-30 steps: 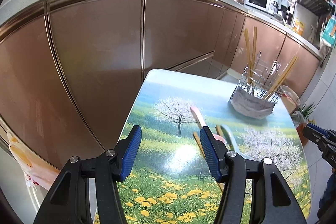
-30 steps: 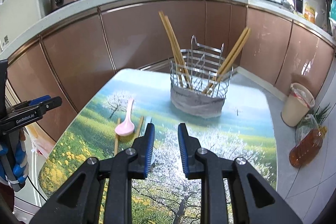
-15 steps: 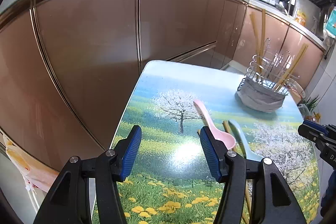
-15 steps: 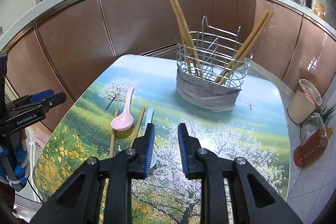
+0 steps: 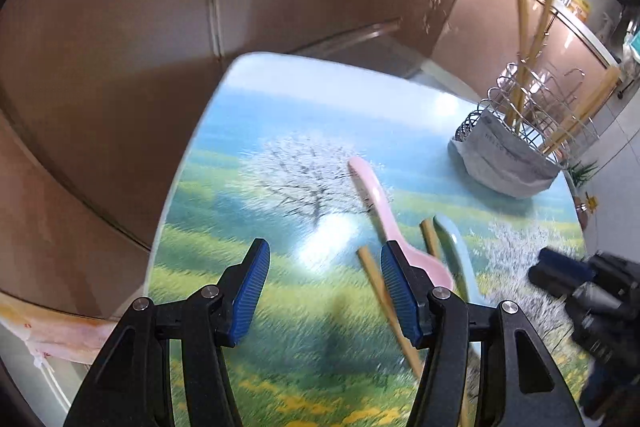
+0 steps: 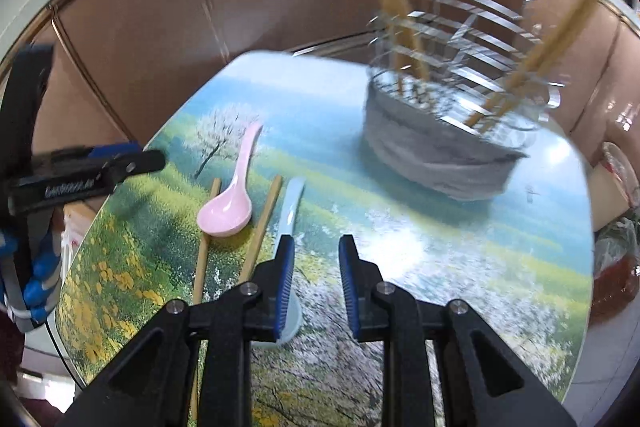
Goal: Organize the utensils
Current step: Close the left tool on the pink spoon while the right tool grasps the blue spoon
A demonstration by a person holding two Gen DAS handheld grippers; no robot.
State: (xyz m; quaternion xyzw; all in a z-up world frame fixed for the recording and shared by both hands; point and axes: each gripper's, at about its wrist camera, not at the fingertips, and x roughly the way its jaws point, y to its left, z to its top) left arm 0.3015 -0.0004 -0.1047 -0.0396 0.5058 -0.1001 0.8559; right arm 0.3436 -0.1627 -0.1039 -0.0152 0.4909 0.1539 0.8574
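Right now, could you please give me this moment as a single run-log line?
left gripper: open, empty | right gripper: open, empty | pink spoon, blue spoon, two chopsticks: on table | wire basket: holds chopsticks

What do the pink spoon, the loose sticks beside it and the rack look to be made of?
Pink spoon: smooth, glossy, uniform colour, probably plastic or melamine, possibly ceramic. Loose chopsticks: matte tan, likely wood or bamboo. Rack: bright silvery wire, metal, with a grey cloth-like wrap round its base.
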